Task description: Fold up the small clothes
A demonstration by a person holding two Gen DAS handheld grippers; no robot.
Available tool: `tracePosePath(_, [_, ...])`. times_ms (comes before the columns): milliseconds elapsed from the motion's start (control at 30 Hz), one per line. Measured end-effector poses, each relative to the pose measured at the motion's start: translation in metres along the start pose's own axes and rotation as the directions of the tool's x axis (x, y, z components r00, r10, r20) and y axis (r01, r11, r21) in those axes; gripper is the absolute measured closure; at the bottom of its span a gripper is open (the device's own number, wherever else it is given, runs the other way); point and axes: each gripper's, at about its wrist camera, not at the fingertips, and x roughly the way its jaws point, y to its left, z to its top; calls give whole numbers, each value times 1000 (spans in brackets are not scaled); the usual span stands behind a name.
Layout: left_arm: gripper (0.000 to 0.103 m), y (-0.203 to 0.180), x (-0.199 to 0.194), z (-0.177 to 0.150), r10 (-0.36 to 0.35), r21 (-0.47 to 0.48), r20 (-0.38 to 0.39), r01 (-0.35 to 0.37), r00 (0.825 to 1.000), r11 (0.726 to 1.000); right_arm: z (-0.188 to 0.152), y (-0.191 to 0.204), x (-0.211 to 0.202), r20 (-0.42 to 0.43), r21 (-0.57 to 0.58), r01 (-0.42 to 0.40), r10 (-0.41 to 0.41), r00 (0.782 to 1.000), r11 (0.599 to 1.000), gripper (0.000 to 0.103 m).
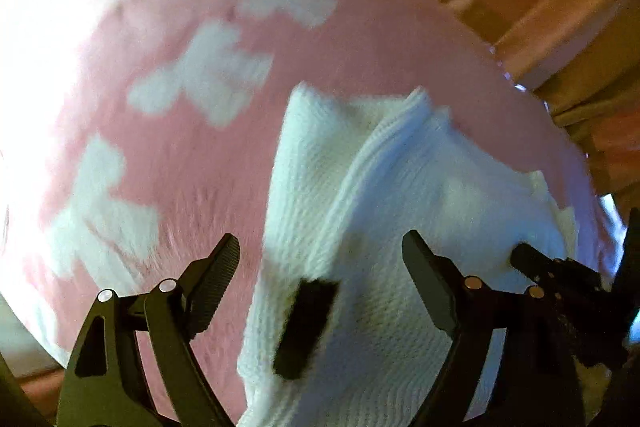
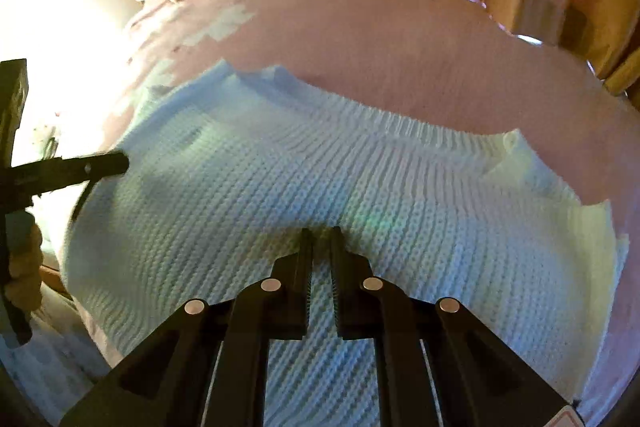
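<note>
A white knitted garment [image 2: 320, 167] lies spread on a pink blanket with white patches [image 1: 208, 155], its ribbed edge toward the far side of the blanket. The right gripper [image 2: 320, 233] has its fingers nearly together, tips on the knit near the garment's middle, pinching little or nothing; likely it pins or smooths the cloth. The left gripper [image 1: 320, 251] hovers over the garment's edge with fingers wide and nothing between them, probably ready to take that edge for a fold.
</note>
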Motion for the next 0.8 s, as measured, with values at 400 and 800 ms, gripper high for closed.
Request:
tracePosePath(400, [72,-21,10,-10,-120,36,-25,121,992,992,2,7,9,6,-3,28,-28,1000,1000,97])
tracePosePath(800, [77,-98,-53,-16,-349,175,72,333,934,927,3,-6,10,15,49,-39,38,999,998,96])
